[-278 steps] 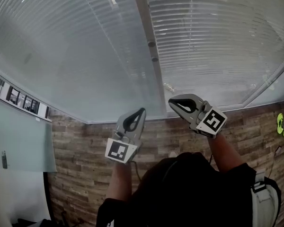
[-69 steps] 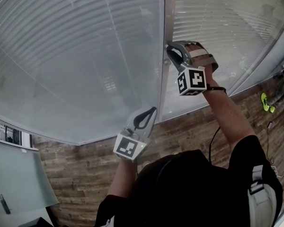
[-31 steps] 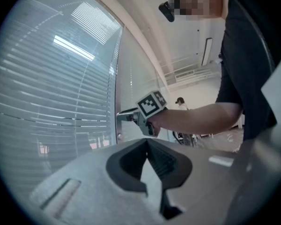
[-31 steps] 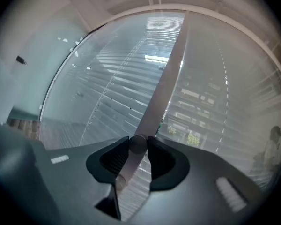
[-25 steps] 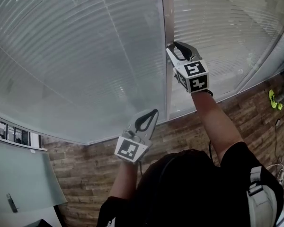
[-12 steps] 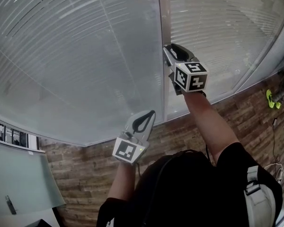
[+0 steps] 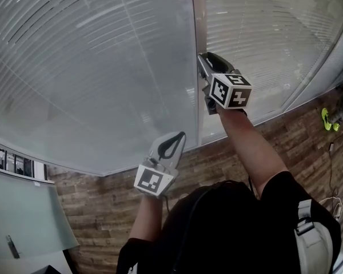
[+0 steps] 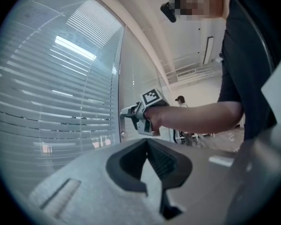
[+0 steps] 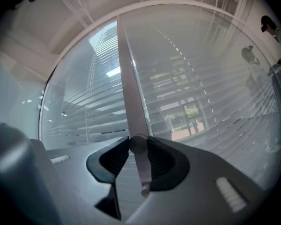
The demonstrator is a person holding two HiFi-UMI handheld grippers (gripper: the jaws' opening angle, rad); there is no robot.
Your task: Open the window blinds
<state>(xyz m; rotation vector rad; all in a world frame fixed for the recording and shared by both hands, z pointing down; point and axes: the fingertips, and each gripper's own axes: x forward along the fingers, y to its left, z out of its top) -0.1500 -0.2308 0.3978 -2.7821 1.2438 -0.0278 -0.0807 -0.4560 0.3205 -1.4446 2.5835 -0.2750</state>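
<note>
Pinching a small round knob with the right claw, on the upright post between two glass panes. Blinds lowered behind the glass on both sides. Knob dead ahead, stem jutting straight out of the post; probably calls for a wrist roll. Left claw pressed together, empty, lower down and farther off.

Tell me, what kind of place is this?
Probably an office. Tall glass walls have slatted blinds behind them, a metal post between the panes carries a round knob, and there is a wood-plank floor.
</note>
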